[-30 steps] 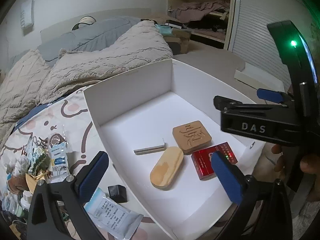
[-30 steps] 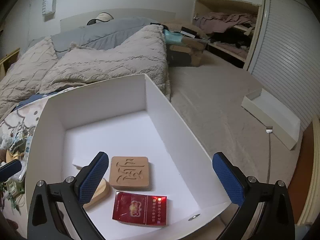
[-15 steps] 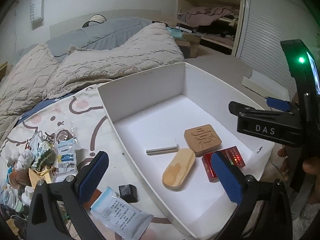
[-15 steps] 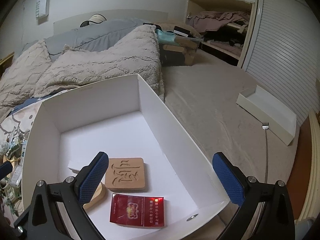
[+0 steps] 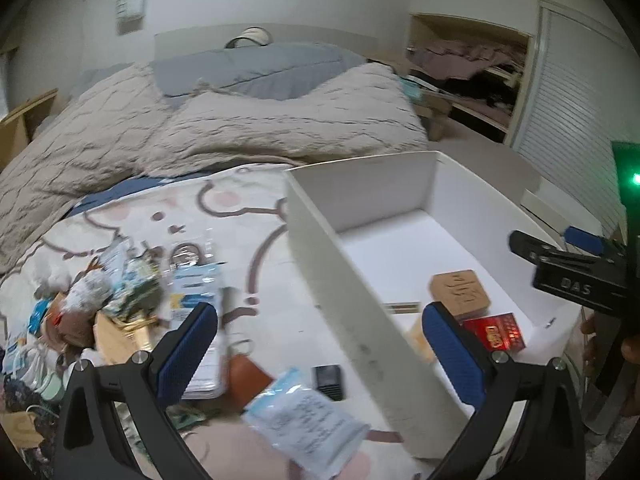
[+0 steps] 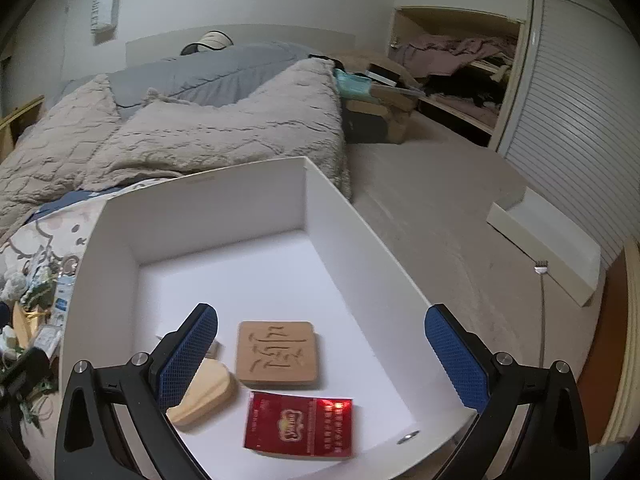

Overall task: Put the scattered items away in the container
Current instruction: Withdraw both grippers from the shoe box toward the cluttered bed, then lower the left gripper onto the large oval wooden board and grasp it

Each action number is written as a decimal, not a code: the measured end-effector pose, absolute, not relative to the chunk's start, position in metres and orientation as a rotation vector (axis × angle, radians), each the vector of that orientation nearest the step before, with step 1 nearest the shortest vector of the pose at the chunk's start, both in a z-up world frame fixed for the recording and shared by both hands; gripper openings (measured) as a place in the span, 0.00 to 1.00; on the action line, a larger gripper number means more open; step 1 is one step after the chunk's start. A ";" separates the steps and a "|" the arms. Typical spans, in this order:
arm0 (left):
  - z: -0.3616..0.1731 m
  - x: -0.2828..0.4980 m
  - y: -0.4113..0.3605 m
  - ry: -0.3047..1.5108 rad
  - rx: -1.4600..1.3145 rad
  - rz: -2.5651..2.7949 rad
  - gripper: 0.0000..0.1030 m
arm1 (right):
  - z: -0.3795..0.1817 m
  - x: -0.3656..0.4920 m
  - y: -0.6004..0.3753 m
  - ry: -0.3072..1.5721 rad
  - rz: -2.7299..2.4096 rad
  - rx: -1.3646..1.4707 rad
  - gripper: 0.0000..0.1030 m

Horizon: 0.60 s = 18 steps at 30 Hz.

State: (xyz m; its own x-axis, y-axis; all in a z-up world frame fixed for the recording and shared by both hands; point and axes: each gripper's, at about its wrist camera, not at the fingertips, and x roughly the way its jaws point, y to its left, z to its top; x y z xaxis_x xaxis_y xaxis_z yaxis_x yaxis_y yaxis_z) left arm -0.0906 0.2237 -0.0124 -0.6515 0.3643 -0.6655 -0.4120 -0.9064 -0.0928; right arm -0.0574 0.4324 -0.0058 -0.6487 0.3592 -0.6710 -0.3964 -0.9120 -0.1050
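Observation:
A white open box (image 5: pixel 344 304) (image 6: pixel 192 200) stands on the bed. It holds a square wooden coaster (image 6: pixel 277 353) (image 5: pixel 459 289), a red pack (image 6: pixel 299 424) (image 5: pixel 494 331), an oval wooden piece (image 6: pixel 204 396) and a thin grey strip (image 5: pixel 402 307). My left gripper (image 5: pixel 320 354) is open and empty, straddling the box's left wall above the scattered items. My right gripper (image 6: pixel 320 354) is open and empty over the box's near end; it also shows in the left wrist view (image 5: pixel 576 276).
Scattered on the cartoon sheet (image 5: pixel 224 216) left of the box: a white sachet (image 5: pixel 308 420), a small black block (image 5: pixel 329 376), a brown leather piece (image 5: pixel 248 380), clear packets (image 5: pixel 196 280) and a pile of small things (image 5: pixel 80 304). A quilt (image 5: pixel 240 128) lies behind.
My left gripper has swung left, off the box's inside and over its left wall toward the scattered items. My right gripper has barely moved.

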 end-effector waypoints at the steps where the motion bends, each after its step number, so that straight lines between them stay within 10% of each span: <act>1: -0.013 -0.092 0.216 0.089 -1.000 2.534 1.00 | -0.006 -0.058 0.430 0.066 2.530 -1.015 1.00; 18: -0.038 -0.099 0.110 0.026 -1.096 2.712 1.00 | 0.003 -0.065 0.378 -0.006 2.666 -1.037 1.00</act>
State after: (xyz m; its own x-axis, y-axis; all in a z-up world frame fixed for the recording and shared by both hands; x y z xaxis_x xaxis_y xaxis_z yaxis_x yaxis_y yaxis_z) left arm -0.0990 0.1097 -0.0383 -0.6993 0.1920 -0.6886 -0.2053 -0.9766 -0.0638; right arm -0.0652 0.3776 0.0028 -0.7031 0.2605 -0.6617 -0.2575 -0.9606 -0.1046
